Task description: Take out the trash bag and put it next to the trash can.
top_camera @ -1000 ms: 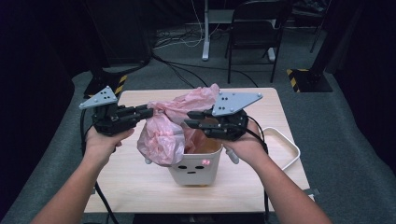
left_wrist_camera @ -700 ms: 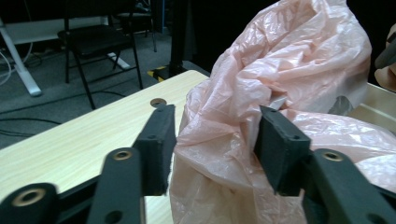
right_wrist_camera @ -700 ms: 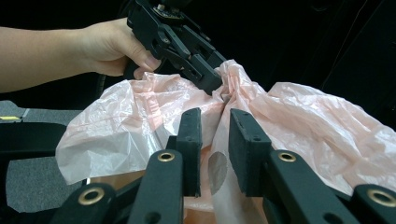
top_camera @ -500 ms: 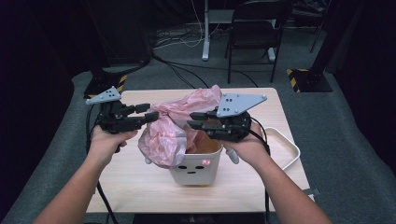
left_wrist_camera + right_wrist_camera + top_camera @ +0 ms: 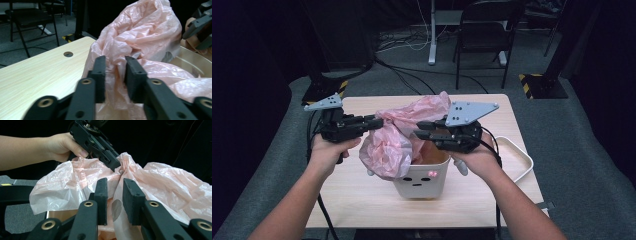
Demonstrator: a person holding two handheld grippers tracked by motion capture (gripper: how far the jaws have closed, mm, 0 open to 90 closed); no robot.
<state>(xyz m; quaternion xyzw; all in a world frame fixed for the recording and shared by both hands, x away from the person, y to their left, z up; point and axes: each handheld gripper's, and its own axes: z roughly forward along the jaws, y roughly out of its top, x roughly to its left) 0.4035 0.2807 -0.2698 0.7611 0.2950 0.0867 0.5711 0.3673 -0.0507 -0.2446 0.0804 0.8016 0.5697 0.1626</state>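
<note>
L gripper (image 5: 113,66) pinches pink bag (image 5: 150,35); R gripper (image 5: 114,188) too.

black two-jaw tool (image 5: 379,122), grey three-cornered plate (image 5: 469,112), brass-ringed screws, trailing cable

A light wooden table (image 5: 362,195) carries a small white bin (image 5: 419,182); a white tray (image 5: 518,165) lies just beside the bin.
</note>
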